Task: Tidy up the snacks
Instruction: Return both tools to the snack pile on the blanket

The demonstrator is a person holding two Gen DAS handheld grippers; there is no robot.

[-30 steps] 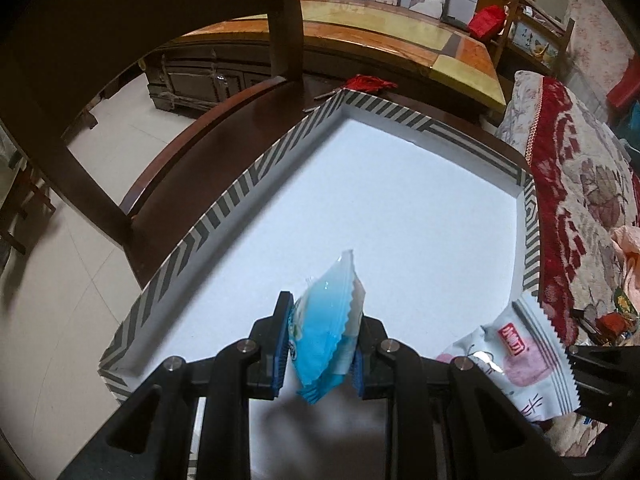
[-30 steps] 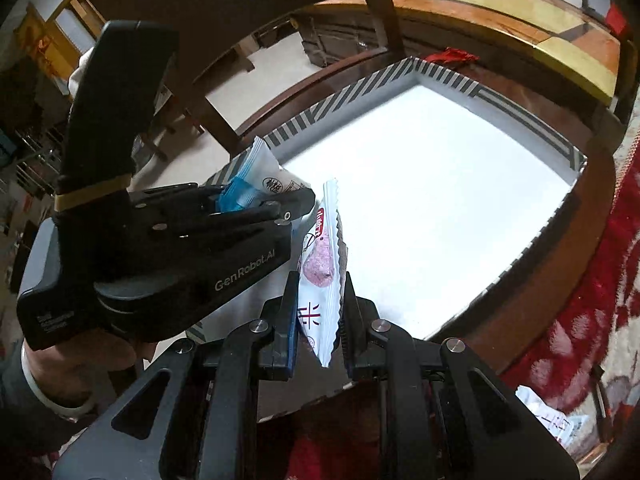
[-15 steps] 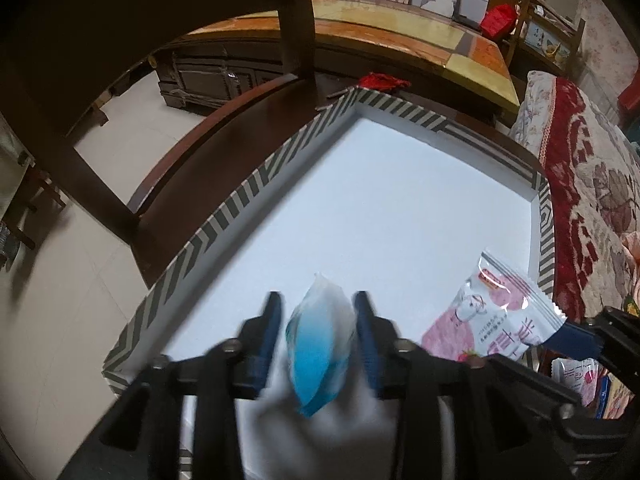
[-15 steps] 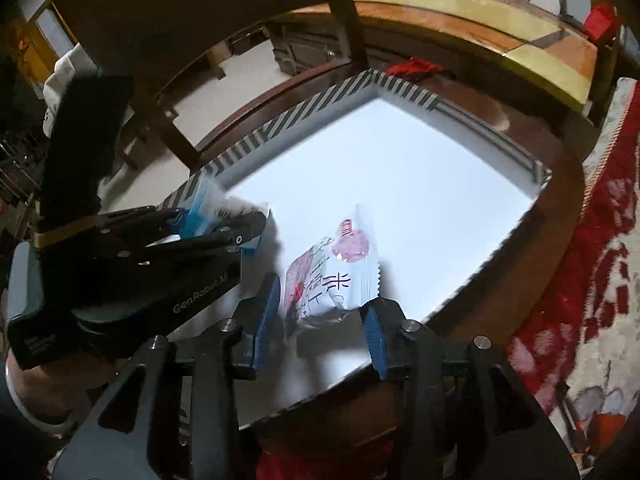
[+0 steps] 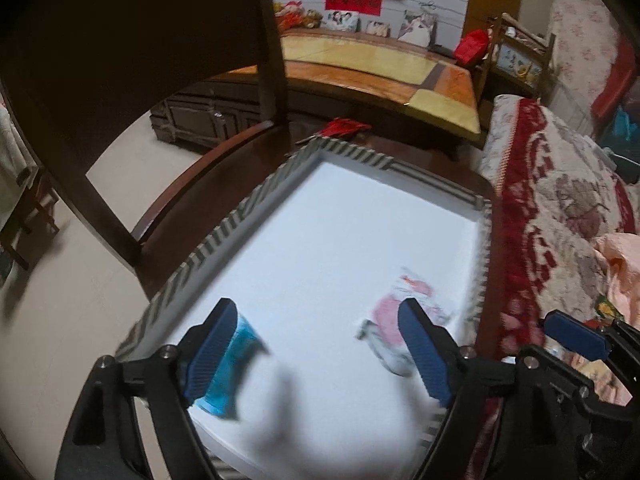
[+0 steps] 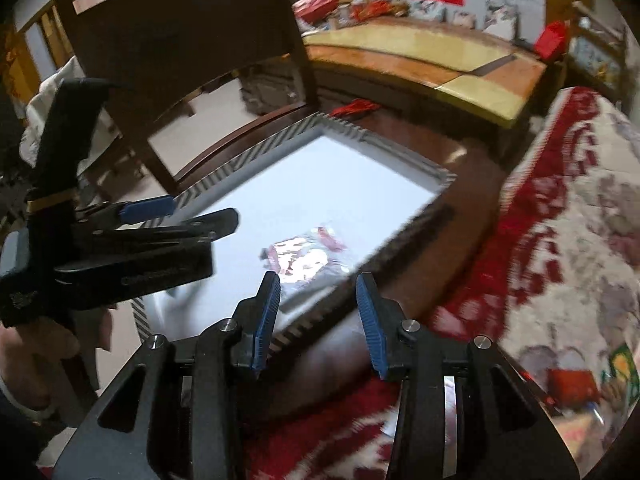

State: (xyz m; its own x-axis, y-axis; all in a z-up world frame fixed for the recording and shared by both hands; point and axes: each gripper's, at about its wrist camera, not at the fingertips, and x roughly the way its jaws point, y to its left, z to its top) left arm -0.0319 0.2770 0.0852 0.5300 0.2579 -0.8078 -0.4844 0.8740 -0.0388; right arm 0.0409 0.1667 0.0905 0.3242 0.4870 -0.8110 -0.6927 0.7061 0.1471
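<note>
On the white floor of the shallow rectangular striped-rim tray [image 5: 224, 236] lie two crinkly plastic snack packets, one blue [image 5: 232, 364], one pink-and-white [image 6: 308, 256]; left gripper [image 5: 316, 344] and right gripper [image 6: 316, 312] both gape, released.

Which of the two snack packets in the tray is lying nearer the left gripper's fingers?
The blue packet. It lies right against the left gripper's left finger at the tray's near-left corner; the pink-and-white packet lies toward the tray's right side.

Motion blur throughout, no text, label or brand legible
</note>
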